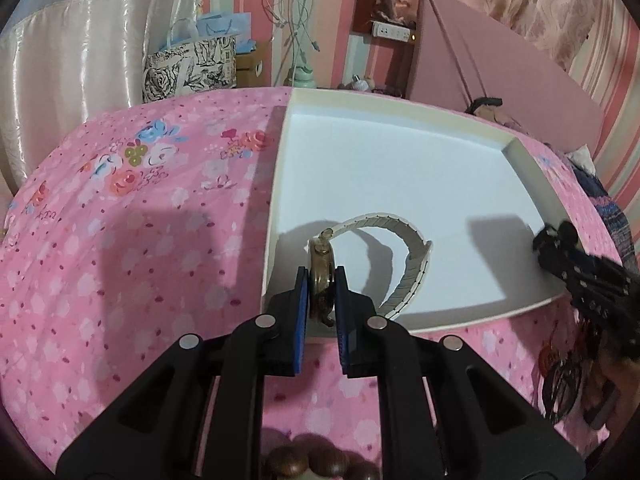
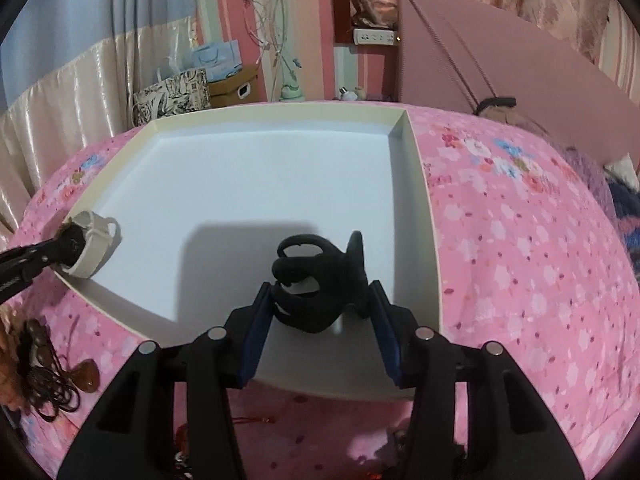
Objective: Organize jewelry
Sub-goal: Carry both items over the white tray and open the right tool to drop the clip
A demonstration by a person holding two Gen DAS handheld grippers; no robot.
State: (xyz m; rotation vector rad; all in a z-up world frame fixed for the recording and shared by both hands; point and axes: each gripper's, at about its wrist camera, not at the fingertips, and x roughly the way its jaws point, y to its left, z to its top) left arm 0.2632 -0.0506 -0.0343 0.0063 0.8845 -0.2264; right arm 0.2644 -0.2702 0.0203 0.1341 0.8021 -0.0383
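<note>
we are holding a wristwatch with a round brassy case and ribbed cream band, the left gripper jaws pinching the case edgewise over the near left corner of the shallow white cardboard tray. the right gripper jaws are pressing on a black curved hair claw above the tray's near edge. the tray is lying on a pink floral bedsheet.

The shallow white cardboard tray is lying on the pink floral bedspread. The left gripper is holding the cream-strapped, brass-cased wristwatch at the tray's near left corner. The right gripper is holding the black plastic hair claw over the tray's near right part.
</note>
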